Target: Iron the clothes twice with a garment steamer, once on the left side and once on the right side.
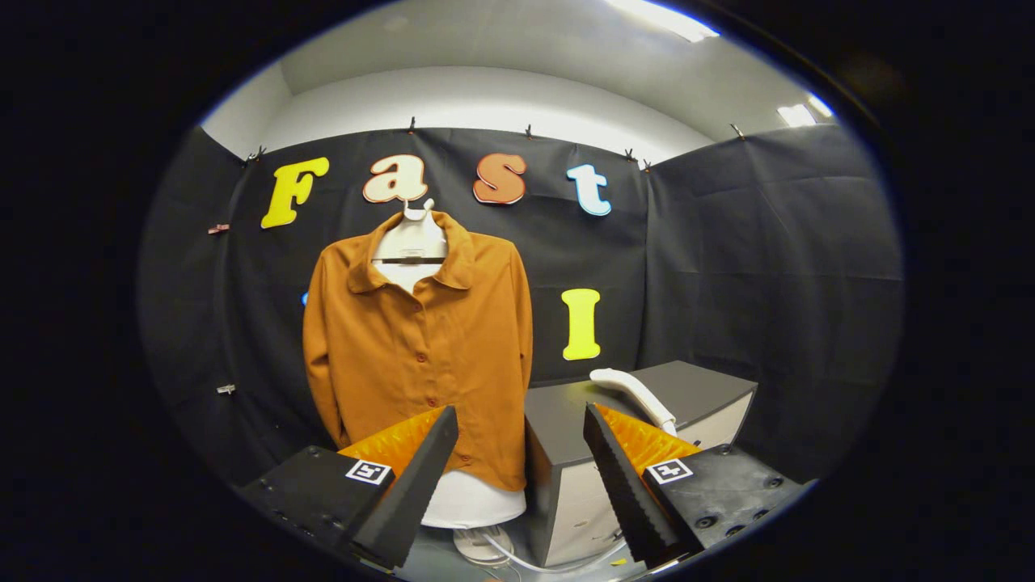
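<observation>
The gripper [521, 424] has its two fingers spread wide apart, with nothing held between them. One finger [420, 477] points up toward the hem of the shirt, and the other finger [616, 477] points up toward the cabinet top.

The landmark here is the grey cabinet [711, 392], a low box with a dark top and paler sides, standing just beyond the fingers. On its top lies the garment steamer [635, 394], a white wand. Its long axis runs at a slant across the cabinet top: the rounded end points toward the back of the cabinet and toward the shirt's side, while the other end comes forward toward the cabinet's near edge and is hidden behind the tip of the nearer finger. The steamer is well clear of both fingers' inner faces and is untouched.

Beside the cabinet, on the side away from the steamer's forward end, hangs the orange shirt [420, 347]. It is buttoned down the front, collar up, sleeves hanging straight, upright on a white mannequin form [473, 501] whose lower body shows beneath the hem. The shirt's near edge sits just beside the cabinet's corner.

At the foot of the cabinet a white cord [534, 562] curves along the floor from the form's round base [481, 543].
</observation>
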A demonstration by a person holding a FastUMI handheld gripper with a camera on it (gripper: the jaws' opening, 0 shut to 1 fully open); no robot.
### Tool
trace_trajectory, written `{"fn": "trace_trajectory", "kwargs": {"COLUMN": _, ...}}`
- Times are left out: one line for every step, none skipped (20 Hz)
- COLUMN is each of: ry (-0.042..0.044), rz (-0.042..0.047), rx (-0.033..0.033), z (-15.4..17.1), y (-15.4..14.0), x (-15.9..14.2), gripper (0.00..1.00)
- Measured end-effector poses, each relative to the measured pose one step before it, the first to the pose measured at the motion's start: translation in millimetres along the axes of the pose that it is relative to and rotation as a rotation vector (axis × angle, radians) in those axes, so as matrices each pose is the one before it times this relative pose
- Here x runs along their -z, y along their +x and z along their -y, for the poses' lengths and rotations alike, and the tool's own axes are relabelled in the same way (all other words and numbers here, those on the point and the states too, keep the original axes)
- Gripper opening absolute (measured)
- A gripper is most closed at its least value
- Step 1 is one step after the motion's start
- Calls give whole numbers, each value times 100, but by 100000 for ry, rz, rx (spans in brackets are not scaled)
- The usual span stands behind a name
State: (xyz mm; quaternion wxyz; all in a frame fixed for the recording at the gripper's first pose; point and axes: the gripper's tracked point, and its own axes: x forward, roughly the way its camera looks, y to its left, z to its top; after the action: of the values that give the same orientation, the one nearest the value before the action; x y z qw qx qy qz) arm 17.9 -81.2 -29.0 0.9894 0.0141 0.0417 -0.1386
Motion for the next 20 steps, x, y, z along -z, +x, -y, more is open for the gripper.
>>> {"fn": "trace_trajectory", "kwargs": {"ry": 24, "rz": -10, "rx": 604, "z": 856, "y": 906, "x": 43, "gripper": 99}}
{"fn": "trace_trajectory", "kwargs": {"ry": -71, "rz": 55, "rx": 305, "z": 862, "y": 1019, "x": -46, "gripper": 99}}
{"fn": "trace_trajectory", "kwargs": {"ry": -281, "rz": 457, "rx": 11, "z": 907, "y": 1166, "x": -88, "gripper": 99}}
{"fn": "trace_trajectory", "kwargs": {"ry": -495, "rz": 112, "rx": 126, "z": 934, "y": 1230, "x": -164, "gripper": 99}}
{"fn": "trace_trajectory", "kwargs": {"ry": -624, "rz": 299, "rx": 204, "z": 1117, "y": 1287, "x": -113, "gripper": 99}}
{"fn": "trace_trajectory", "kwargs": {"ry": -584, "rz": 320, "rx": 433, "z": 1196, "y": 1363, "x": -161, "gripper": 99}}
{"fn": "trace_trajectory", "kwargs": {"ry": -464, "rz": -48, "rx": 422, "z": 1200, "y": 1274, "x": 34, "gripper": 99}}
{"fn": "trace_trajectory", "kwargs": {"ry": -165, "rz": -638, "rx": 439, "z": 1231, "y": 1355, "x": 114, "gripper": 99}}
{"fn": "trace_trajectory", "kwargs": {"ry": 13, "rz": -904, "rx": 325, "z": 1156, "y": 1301, "x": 269, "gripper": 99}}
{"fn": "trace_trajectory", "kwargs": {"ry": 57, "rz": -960, "rx": 484, "z": 1210, "y": 1304, "x": 170, "gripper": 99}}
{"fn": "trace_trajectory", "kwargs": {"ry": -193, "rz": -1022, "rx": 594, "z": 1247, "y": 1403, "x": 277, "gripper": 99}}
{"fn": "trace_trajectory", "kwargs": {"ry": -379, "rz": -1086, "rx": 673, "z": 1144, "y": 1262, "x": 344, "gripper": 99}}
{"fn": "trace_trajectory", "kwargs": {"ry": -285, "rz": -1166, "rx": 80, "z": 969, "y": 1303, "x": 327, "gripper": 99}}
{"fn": "trace_trajectory", "kwargs": {"ry": -71, "rz": -1113, "rx": -152, "z": 802, "y": 1177, "x": 324, "gripper": 99}}
{"fn": "trace_trajectory", "kwargs": {"ry": 96, "rz": -1036, "rx": -210, "z": 762, "y": 1154, "x": 372, "gripper": 99}}
{"fn": "trace_trajectory", "kwargs": {"ry": 129, "rz": -1271, "rx": -216, "z": 675, "y": 1168, "x": 398, "gripper": 99}}
{"fn": "trace_trajectory", "kwargs": {"ry": 130, "rz": -1825, "rx": -369, "z": 764, "y": 1328, "x": 589, "gripper": 99}}
{"fn": "trace_trajectory", "kwargs": {"ry": 21, "rz": -1456, "rx": -148, "z": 347, "y": 848, "x": 482, "gripper": 99}}
{"fn": "trace_trajectory", "kwargs": {"ry": 33, "rz": -2130, "rx": 4, "z": 547, "y": 1124, "x": 632, "gripper": 99}}
{"fn": "trace_trajectory", "kwargs": {"ry": 348, "rz": -2207, "rx": -140, "z": 572, "y": 1017, "x": 541, "gripper": 99}}
